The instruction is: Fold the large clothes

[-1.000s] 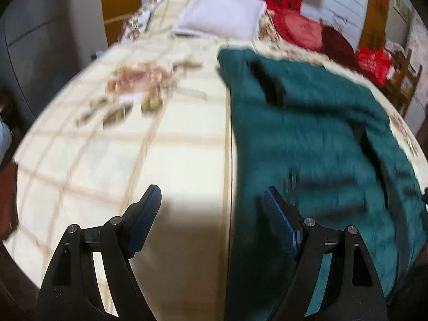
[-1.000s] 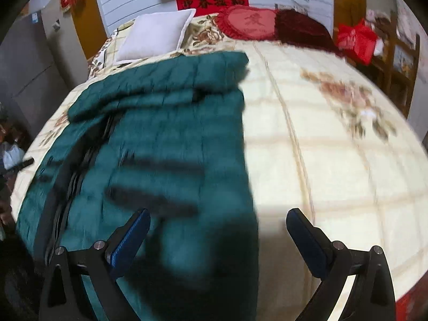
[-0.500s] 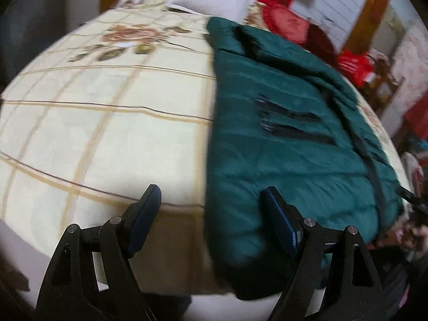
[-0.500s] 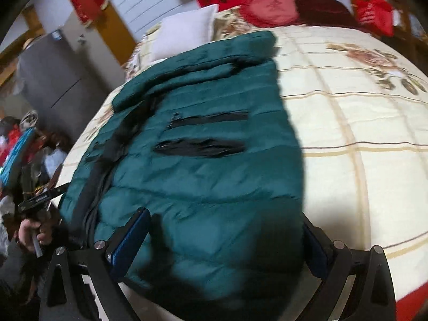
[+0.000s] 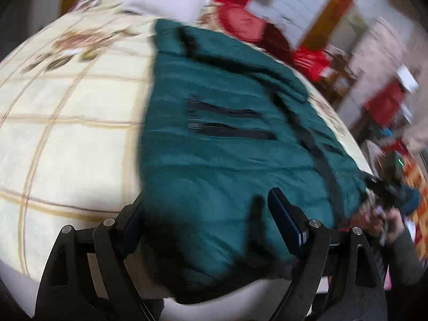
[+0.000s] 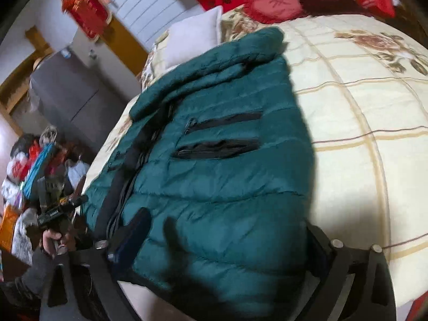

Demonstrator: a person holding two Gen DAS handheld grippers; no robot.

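Observation:
A dark green puffer jacket (image 5: 214, 155) lies flat on the bed, collar toward the pillows and two black zip pockets facing up. Its near hem hangs at the bed's front edge. My left gripper (image 5: 208, 222) straddles that hem with its jaws opening. The jacket's edge covers the left finger, and the right finger (image 5: 286, 222) rests over the fabric. In the right wrist view the jacket (image 6: 219, 176) fills the middle. My right gripper (image 6: 224, 238) stands wide around the hem with its jaws closing, and its right finger is partly hidden behind the fabric.
The cream checked bedspread (image 5: 67, 139) with flower prints spreads beside the jacket. A white pillow (image 6: 192, 40) and red cushions (image 6: 278, 2) lie at the head. A hand holding a black device (image 6: 58, 211) is off the bed's side, near bags and clutter on the floor.
Both views have tipped downward and closed in on the jacket's near hem. The hem now lies between the fingers of each gripper, where before they stood over bedspread and fabric farther up.

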